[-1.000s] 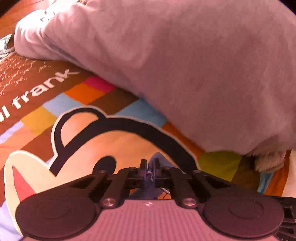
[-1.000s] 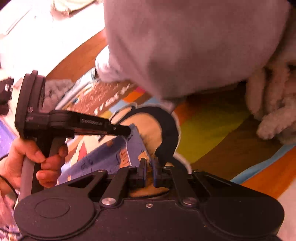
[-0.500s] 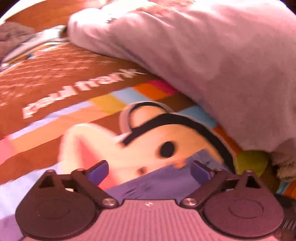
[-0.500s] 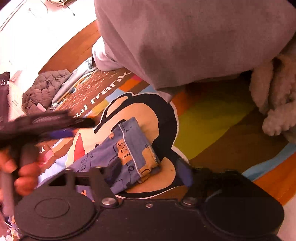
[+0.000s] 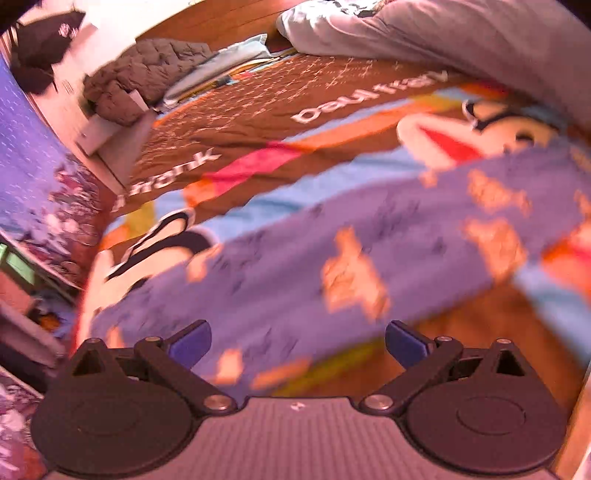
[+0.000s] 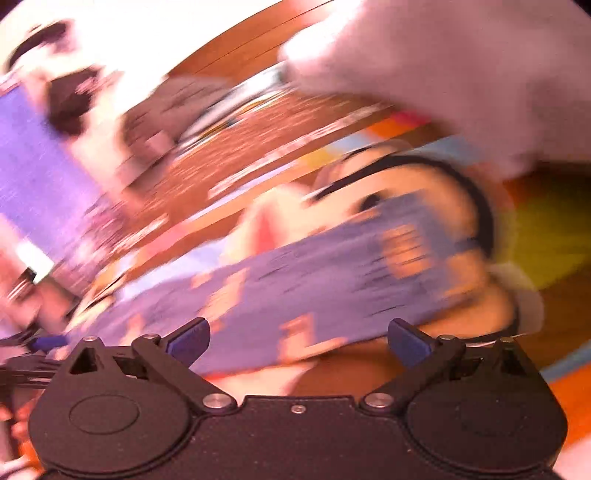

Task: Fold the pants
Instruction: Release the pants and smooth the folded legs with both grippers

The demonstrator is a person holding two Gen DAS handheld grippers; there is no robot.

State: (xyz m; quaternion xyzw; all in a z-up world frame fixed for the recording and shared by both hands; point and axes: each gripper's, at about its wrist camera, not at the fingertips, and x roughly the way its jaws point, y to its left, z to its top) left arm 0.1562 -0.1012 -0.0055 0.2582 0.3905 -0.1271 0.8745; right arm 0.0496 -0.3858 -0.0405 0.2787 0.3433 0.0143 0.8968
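your left gripper [image 5: 297,341] hangs over the pants [image 5: 332,258], which lie flat on the bedspread [image 5: 258,122] in a long band running lower left to upper right. pants sit in front of both pairs of jaws, not between them. behind the pants, at the bed's far side, a blanket [image 5: 480,33] is heaped on the bedspread to the right. a jacket [image 5: 140,81] lies at the far left corner. from your right gripper [image 6: 298,341] the same band of pants crosses just ahead, blanket far right.
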